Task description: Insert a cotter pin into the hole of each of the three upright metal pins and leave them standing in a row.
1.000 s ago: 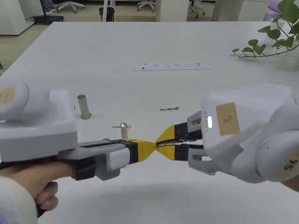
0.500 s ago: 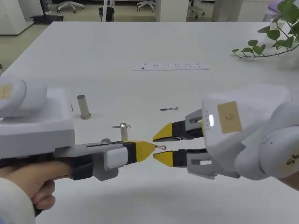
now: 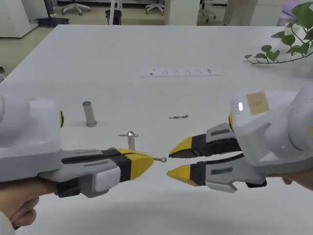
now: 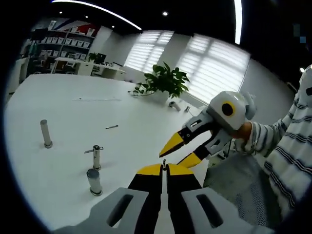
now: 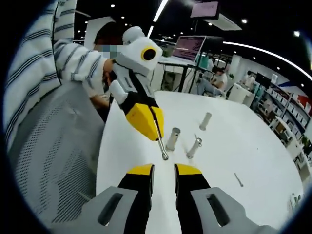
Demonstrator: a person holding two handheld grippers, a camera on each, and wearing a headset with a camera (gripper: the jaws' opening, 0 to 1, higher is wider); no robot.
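We hold a cotter pin (image 3: 161, 159), frame centre, in the shut fingers of the left gripper (image 3: 149, 161); the right gripper (image 3: 170, 162) stands open just beside it. Light, thin, slippery (likely springy): best taken by its looped head.

**Bright, even light on a white bench; fisheye bending in both gripper views.**

In the head view the bench (image 3: 146, 49) is lit brightly from above. Only pale, diffuse shadows are cast beneath the left gripper (image 3: 150, 160) and the right gripper (image 3: 169, 162), whose near white housings are washed out and softened by closeness. A small glint is caught at the top of a metal pin (image 3: 130, 139). In the left gripper view daylight is admitted through windows (image 4: 214, 68) with blinds, and the ceiling strips (image 4: 238, 14) are bent into arcs. In the right gripper view the cotter pin (image 5: 160, 139) is rendered sharp, while the edges are stretched and dimmed.
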